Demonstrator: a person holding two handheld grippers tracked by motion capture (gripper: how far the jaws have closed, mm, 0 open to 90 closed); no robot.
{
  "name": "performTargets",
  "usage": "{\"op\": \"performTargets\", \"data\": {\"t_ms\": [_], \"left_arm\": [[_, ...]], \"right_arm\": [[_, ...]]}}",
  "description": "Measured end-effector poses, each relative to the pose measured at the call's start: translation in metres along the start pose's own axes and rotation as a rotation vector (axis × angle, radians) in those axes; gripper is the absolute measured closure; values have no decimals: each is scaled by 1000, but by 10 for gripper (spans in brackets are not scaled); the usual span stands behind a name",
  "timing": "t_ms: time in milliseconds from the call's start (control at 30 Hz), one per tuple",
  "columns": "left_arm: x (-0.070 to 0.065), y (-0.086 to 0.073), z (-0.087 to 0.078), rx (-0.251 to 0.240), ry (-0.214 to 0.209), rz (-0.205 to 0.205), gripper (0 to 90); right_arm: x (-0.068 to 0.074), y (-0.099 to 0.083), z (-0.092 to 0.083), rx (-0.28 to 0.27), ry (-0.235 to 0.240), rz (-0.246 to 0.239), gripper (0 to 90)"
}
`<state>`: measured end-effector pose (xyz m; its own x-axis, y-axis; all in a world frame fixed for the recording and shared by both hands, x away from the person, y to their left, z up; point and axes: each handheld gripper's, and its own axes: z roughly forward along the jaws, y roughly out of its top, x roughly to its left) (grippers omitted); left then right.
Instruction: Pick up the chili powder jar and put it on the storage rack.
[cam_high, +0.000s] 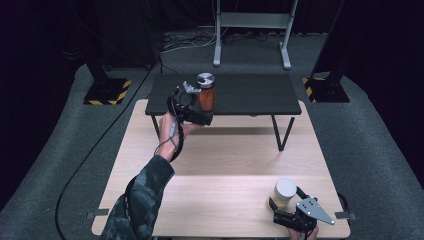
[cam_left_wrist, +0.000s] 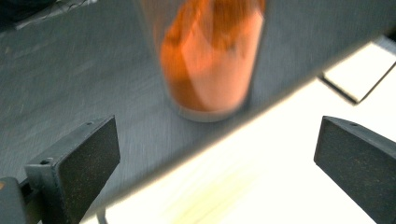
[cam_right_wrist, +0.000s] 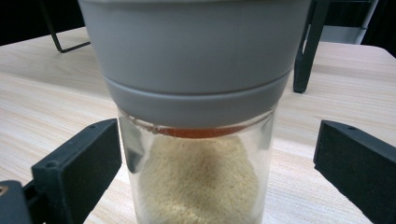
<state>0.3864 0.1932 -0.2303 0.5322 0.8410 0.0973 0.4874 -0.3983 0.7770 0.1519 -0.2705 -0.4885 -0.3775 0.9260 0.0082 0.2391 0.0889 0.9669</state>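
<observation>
Dark room from my high camera: grey carpeted floor (cam_high: 60, 150), black drapes at the sides, cables trailing along the back, a pale metal stand (cam_high: 252, 30) at the far end, and two black posts on yellow-and-black striped bases (cam_high: 107, 91).

Work surface is a light wood table (cam_high: 220, 160). On its far part stands a low black shelf (cam_high: 240, 92) on thin black legs.

The orange-filled jar (cam_high: 206, 92), grey lid, stands upright near the shelf's front edge. My left gripper (cam_high: 192, 107) is just beside it on the near side. In the left gripper view the jaws stand wide apart, nothing between them, the jar (cam_left_wrist: 210, 60) ahead and blurred.

The right gripper (cam_high: 292, 217) sits at the table's near right corner. A jar of pale grains (cam_right_wrist: 201, 177) with a grey lid stands between its jaws; the pads stand clear of the glass on both sides.
</observation>
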Motion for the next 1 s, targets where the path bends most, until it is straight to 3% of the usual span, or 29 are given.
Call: {"op": "performTargets", "data": {"t_ms": [233,400,633,800,1000], "left_arm": [[-10,-48,-14,43,-11,51,1],[-29,-100,-15,72,49,111,1],[-38,-168,-6,83,6,35,1],[-49,-195,9,135,38,26,1],[-46,-217,20,147,31,-47,1]], "right_arm": [[0,0,0,-2,0,-3,0],[0,0,0,0,4,-4,0],[-1,0,0,2,4,-2,0],[0,1,1,6,1,-4,0],[0,1,1,7,-1,-5,0]]}}
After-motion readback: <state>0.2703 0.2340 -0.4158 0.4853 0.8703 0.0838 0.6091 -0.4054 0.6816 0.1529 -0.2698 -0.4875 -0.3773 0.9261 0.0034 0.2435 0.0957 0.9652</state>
